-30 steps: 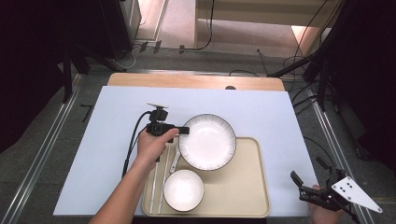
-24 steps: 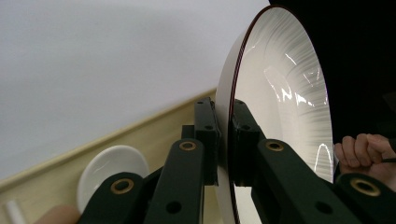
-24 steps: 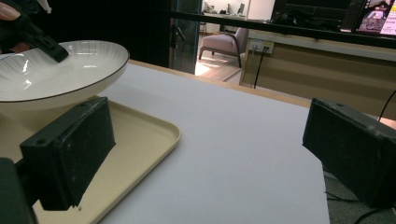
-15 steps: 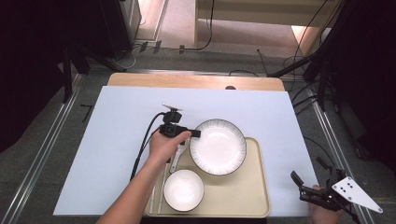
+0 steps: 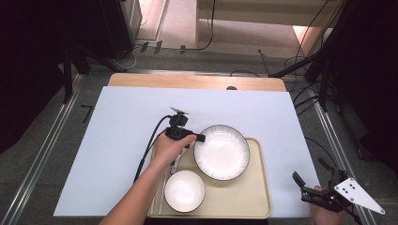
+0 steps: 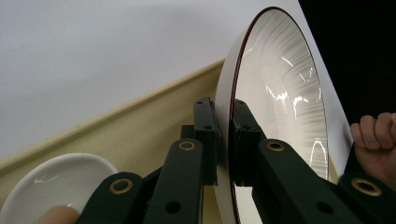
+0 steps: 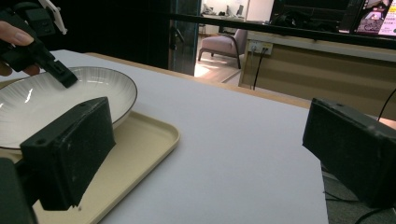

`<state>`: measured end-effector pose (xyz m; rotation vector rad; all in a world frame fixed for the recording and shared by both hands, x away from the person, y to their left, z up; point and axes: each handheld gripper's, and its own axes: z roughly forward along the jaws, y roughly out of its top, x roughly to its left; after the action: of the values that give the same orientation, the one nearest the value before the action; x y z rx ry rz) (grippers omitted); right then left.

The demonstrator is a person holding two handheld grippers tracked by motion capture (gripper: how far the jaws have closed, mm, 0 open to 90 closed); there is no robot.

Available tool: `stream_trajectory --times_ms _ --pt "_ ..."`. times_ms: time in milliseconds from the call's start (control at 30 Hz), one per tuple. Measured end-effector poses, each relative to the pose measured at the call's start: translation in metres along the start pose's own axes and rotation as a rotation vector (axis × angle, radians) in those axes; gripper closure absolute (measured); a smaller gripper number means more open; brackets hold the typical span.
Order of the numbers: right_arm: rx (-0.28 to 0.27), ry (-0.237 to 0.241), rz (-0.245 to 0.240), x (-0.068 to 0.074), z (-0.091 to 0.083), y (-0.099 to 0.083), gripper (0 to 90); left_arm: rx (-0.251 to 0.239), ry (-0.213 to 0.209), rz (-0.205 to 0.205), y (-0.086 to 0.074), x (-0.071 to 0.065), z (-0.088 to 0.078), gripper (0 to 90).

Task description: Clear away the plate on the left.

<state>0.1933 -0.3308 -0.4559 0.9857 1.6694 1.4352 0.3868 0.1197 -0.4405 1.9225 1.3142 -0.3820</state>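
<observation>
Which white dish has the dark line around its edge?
The big plate at the tray's far end; the small bowl nearer the person is plain white.

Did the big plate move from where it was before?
Yes. The big plate, gripped at its rim by the left gripper, slid right and nearer, further onto the tray.

Plate (image 5: 221,152): white, fine radial ribbing, dark rim. Bowl (image 5: 184,191): plain white. Tray (image 5: 256,197): beige. Counter (image 5: 117,122): white. Left tool (image 5: 201,138): black.
</observation>
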Motion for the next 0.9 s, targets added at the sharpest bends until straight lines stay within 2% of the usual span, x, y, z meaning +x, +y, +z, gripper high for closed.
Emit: stream_trajectory --times_ms 333,433,533,667,767,867,900 --pt "-0.002 0.000 0.000 -0.0006 0.0000 -0.0001 2.5 0.041 0.006 0.007 -0.0013 0.0042 0.0066 84.4" --pt "-0.001 -0.001 -0.001 -0.0003 -0.0001 0.0001 2.4 0.041 0.032 0.016 -0.0017 0.0028 0.0074 85.0" --pt "-0.002 0.000 -0.001 -0.0002 0.0000 0.0001 2.5 0.044 0.060 0.035 -0.0020 0.0014 0.0078 85.0" --pt "-0.002 0.000 -0.003 0.0002 -0.0001 0.0002 2.4 0.041 0.070 0.074 -0.0031 0.0001 0.0074 84.4" --pt "-0.002 0.000 -0.001 -0.0002 -0.0003 0.0000 2.5 0.043 0.107 0.110 -0.0038 -0.0009 0.0069 82.3" --pt "-0.001 0.001 0.000 -0.0003 -0.0003 0.0000 2.4 0.045 0.111 0.112 -0.0044 -0.0009 0.0071 75.5" --pt "-0.002 -0.001 -0.002 -0.0005 -0.0003 -0.0001 2.5 0.050 0.123 0.115 -0.0047 -0.0009 0.0071 76.3"
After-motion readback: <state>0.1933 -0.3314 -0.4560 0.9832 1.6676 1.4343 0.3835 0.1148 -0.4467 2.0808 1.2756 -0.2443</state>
